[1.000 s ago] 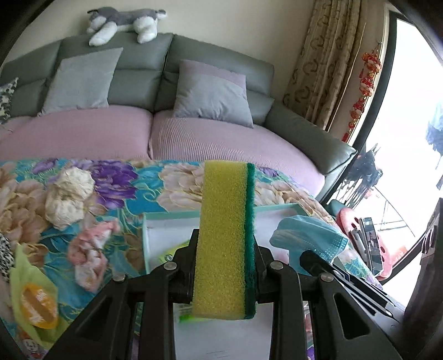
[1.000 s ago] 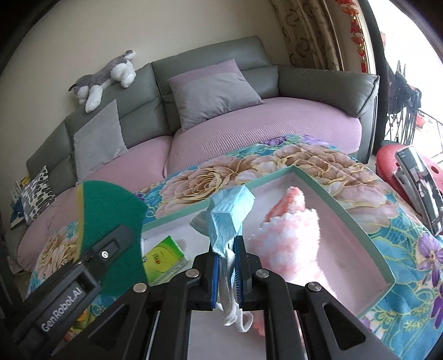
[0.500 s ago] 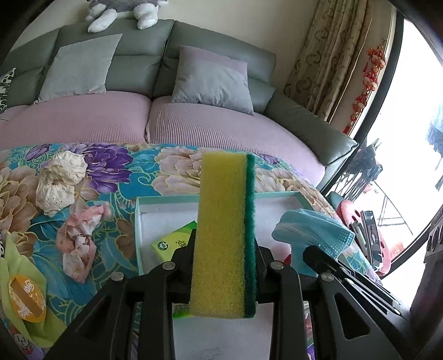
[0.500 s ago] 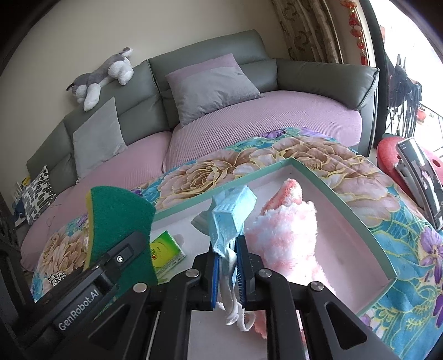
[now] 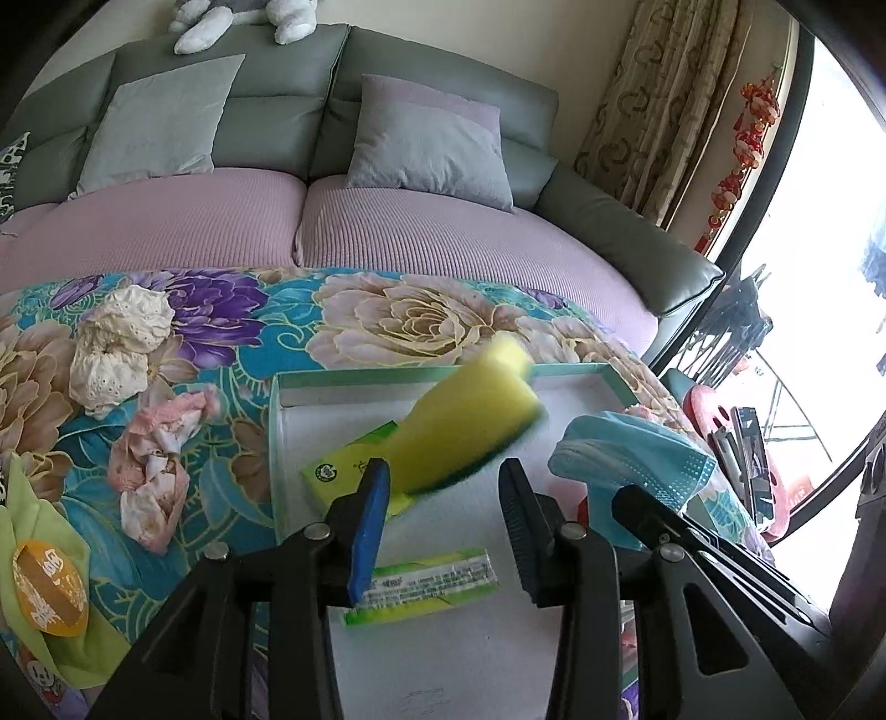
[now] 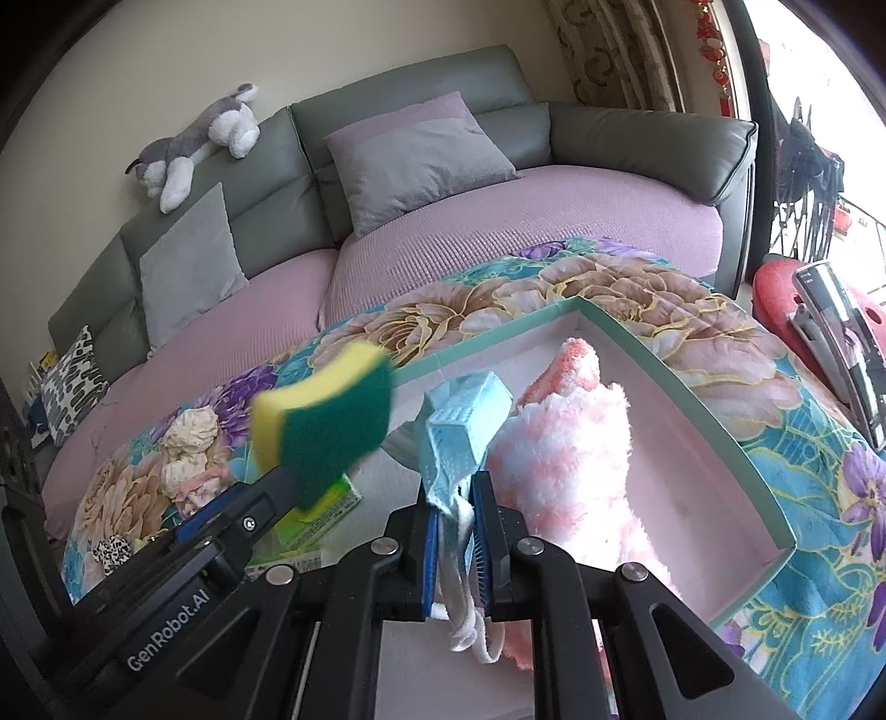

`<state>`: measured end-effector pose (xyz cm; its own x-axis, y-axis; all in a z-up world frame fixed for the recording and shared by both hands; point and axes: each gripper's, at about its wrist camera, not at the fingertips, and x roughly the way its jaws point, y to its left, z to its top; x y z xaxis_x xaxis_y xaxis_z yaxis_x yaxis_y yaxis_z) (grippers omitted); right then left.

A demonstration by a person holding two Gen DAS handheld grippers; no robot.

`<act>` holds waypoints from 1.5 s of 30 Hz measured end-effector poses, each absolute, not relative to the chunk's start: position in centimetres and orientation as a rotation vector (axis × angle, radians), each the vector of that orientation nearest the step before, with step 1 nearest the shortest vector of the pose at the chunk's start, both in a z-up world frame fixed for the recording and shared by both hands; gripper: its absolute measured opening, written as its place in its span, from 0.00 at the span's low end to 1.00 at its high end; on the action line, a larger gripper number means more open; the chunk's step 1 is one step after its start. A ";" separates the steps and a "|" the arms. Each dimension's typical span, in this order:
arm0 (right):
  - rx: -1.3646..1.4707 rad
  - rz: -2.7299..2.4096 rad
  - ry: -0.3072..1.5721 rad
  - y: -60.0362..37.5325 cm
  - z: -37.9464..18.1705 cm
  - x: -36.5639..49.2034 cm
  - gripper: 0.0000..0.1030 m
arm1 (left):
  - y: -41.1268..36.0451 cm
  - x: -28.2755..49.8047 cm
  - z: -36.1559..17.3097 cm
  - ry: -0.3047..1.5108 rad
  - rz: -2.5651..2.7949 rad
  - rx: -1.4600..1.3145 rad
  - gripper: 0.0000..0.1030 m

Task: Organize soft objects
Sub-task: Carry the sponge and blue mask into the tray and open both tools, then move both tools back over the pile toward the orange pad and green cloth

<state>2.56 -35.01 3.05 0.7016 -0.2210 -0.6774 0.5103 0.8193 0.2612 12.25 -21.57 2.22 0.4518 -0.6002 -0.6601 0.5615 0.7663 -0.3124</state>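
Left gripper [image 5: 443, 498] has just spread its jaws; the blurred yellow-green sponge [image 5: 470, 421] is free of its pads, tipping ahead over the teal-rimmed box [image 5: 274, 443]. Right gripper [image 6: 457, 531], just beside it, pinches a blue face mask [image 6: 462, 432].

The sponge [image 5: 470, 421] is motion-blurred; the plush dog [image 5: 243, 16] is cut off by the top edge; the packet's [image 5: 421, 581] print is unreadable.
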 end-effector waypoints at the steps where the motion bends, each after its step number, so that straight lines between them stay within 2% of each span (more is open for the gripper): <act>1: 0.455 -0.422 0.682 -35.0 3.0 2.6 0.13 | -21.6 12.3 2.2 0.837 -0.717 -0.051 0.41; 10: 0.446 -0.426 0.702 -34.8 2.8 2.9 0.16 | -20.9 12.2 2.7 0.835 -0.702 -0.065 0.41; 14: 0.438 -0.430 0.706 -34.7 2.9 2.9 0.34 | -20.4 12.4 2.9 0.841 -0.678 -0.066 0.41; 17: 0.430 -0.430 0.699 -34.6 3.2 2.8 0.41 | -19.8 12.7 3.1 0.848 -0.644 -0.059 0.44; 21: 0.415 -0.425 0.693 -34.3 3.7 2.7 0.50 | -18.7 13.1 3.4 0.852 -0.586 -0.055 0.57; 25: 0.399 -0.419 0.695 -33.9 3.8 2.8 0.57 | -17.5 13.5 3.4 0.858 -0.533 -0.054 0.60; 31: 0.394 -0.420 0.706 -33.9 3.6 3.0 0.59 | -16.0 14.1 3.4 0.867 -0.482 -0.064 0.62; 34: 0.402 -0.417 0.709 -34.0 3.5 3.0 0.61 | -15.4 14.3 3.3 0.868 -0.459 -0.068 0.74; 45: 0.410 -0.399 0.702 -33.7 3.9 3.0 0.66 | -12.1 15.0 3.7 0.865 -0.366 -0.101 0.75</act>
<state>3.02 -33.69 3.85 0.6958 -0.2119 -0.6863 0.4808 0.8472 0.2259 14.97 -12.08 3.73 0.5908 -0.3550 -0.7245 0.2736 0.9330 -0.2340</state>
